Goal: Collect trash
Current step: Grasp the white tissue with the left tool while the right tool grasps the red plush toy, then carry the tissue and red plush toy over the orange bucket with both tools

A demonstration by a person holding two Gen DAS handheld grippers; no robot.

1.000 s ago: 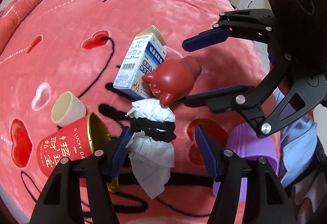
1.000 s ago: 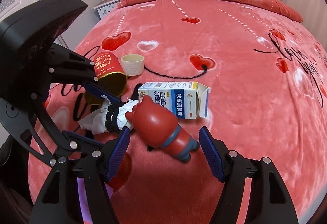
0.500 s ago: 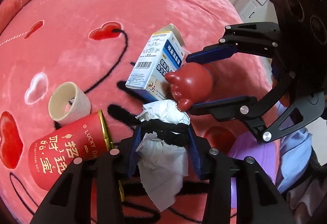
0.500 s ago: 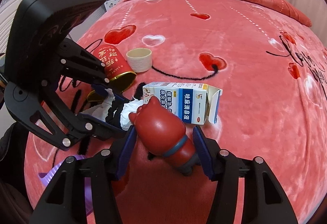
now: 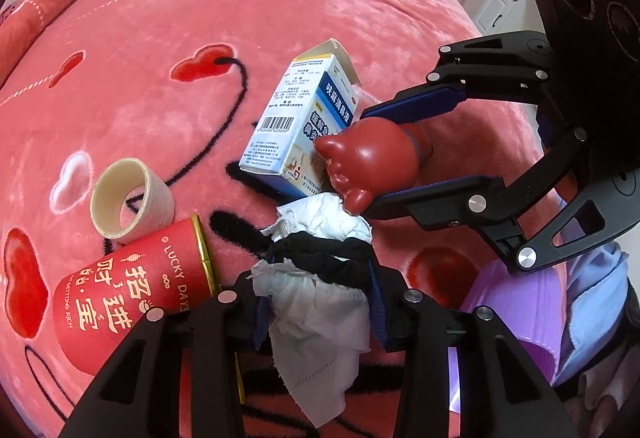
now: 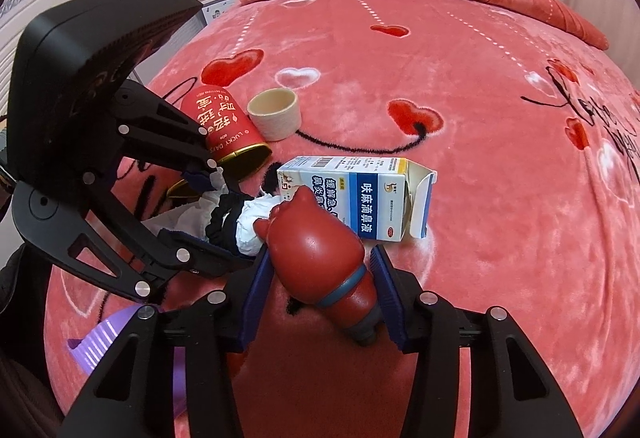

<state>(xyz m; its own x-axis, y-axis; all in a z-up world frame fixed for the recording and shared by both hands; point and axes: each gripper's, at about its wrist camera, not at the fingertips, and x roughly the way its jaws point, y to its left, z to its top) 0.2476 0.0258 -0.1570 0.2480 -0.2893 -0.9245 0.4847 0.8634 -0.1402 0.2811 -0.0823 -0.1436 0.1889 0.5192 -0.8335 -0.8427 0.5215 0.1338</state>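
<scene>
My left gripper [image 5: 318, 270] clamps the tissue wad [image 5: 316, 302] with its black band on the bedspread [image 5: 160, 38]; my right gripper [image 6: 320, 270] clamps the red pig [image 6: 320, 258], touching the box [image 6: 360, 194].

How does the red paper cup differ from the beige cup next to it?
The red paper cup lies on its side with gold lettering and a gold rim; the beige cup is plain. The red cup is taller and the beige cup shorter. In the right wrist view the beige cup stands mouth-up. Both rest on the pink blanket, ungripped.
</scene>
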